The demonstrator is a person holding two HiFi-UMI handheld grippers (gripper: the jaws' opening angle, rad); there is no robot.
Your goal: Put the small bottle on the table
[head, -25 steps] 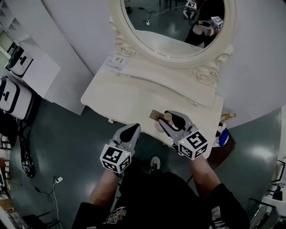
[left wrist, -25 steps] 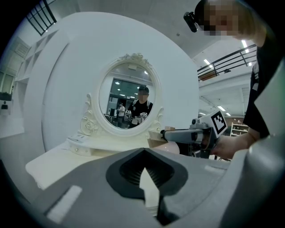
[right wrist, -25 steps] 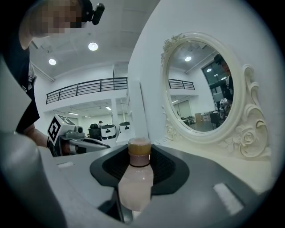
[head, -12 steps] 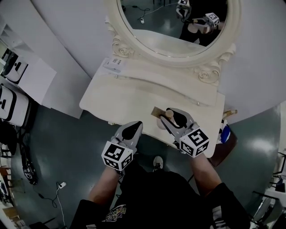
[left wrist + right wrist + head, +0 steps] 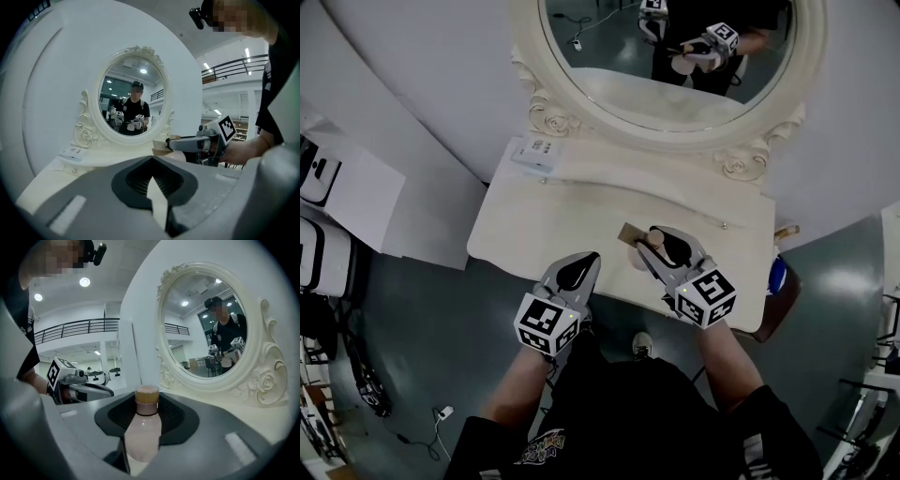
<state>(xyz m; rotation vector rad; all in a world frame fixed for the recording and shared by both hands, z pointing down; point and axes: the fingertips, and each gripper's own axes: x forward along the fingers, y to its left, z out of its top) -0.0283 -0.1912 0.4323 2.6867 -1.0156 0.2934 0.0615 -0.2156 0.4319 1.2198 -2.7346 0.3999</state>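
Observation:
The small bottle point(image 5: 143, 430) is pale pink with a tan cap, and my right gripper point(image 5: 660, 246) is shut on it. It hangs over the front right part of the cream dressing table point(image 5: 553, 211), cap pointing away from me. A small tan piece point(image 5: 628, 234) lies on the table just left of the bottle. My left gripper point(image 5: 582, 260) is shut with nothing in it, at the table's front edge, left of the right one. In the left gripper view the right gripper point(image 5: 187, 143) shows at mid-right.
An oval mirror point(image 5: 666, 56) in a carved frame stands at the back of the table. A white printed card point(image 5: 532, 152) lies at the back left corner. White cases point(image 5: 319, 178) stand on the floor at left, and a blue object point(image 5: 777, 275) sits beyond the table's right end.
The head view has shifted, so the table and mirror sit a little differently in frame. Both grippers hold nearly the same places, the right one still shut on the bottle.

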